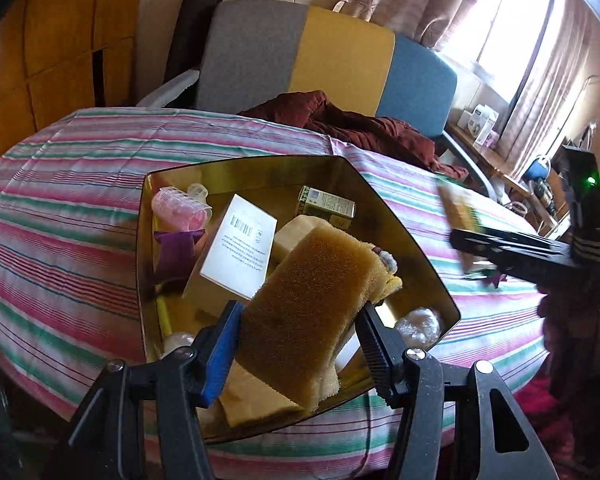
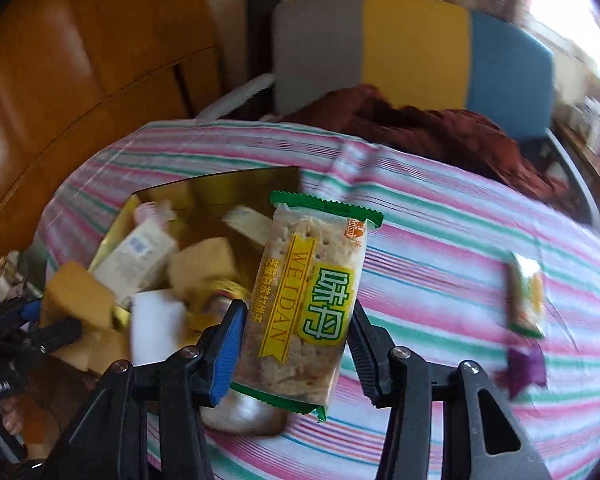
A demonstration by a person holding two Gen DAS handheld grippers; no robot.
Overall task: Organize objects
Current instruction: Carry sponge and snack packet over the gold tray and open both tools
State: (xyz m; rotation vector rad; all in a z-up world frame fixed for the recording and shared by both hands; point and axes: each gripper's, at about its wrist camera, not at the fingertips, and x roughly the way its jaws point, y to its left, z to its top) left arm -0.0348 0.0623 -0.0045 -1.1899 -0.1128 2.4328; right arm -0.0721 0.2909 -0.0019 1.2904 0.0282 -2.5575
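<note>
Sponge (image 1: 300,320), yellow-brown and porous, pinched at its two long sides between the fingers of the left gripper (image 1: 300,332) and held tilted above the near part of the gold box (image 1: 384,208), probably so as to go in on top of the pile. Box open-topped, standing on the striped bed (image 1: 60,208) toward its near edge, already crowded: pink hair rollers (image 1: 180,204) in the far left corner, white card (image 1: 240,248) leaning mid-box, small green carton (image 1: 326,204) against the far wall. Cracker packet (image 2: 308,300), green-edged and clear-fronted, clamped across its width by the fingers of the right gripper (image 2: 300,340), lifted clear of the bedsheet just right of the box, apparently on its way there too. Grip low on the packet, so the top leans free. Further right on the bed, a second small snack packet (image 2: 526,296) and a purple scrap (image 2: 524,368) not yet gathered. Beyond the far edge, dark red cloth (image 1: 364,124) heaped before a grey, yellow and blue headboard (image 1: 340,52).
</note>
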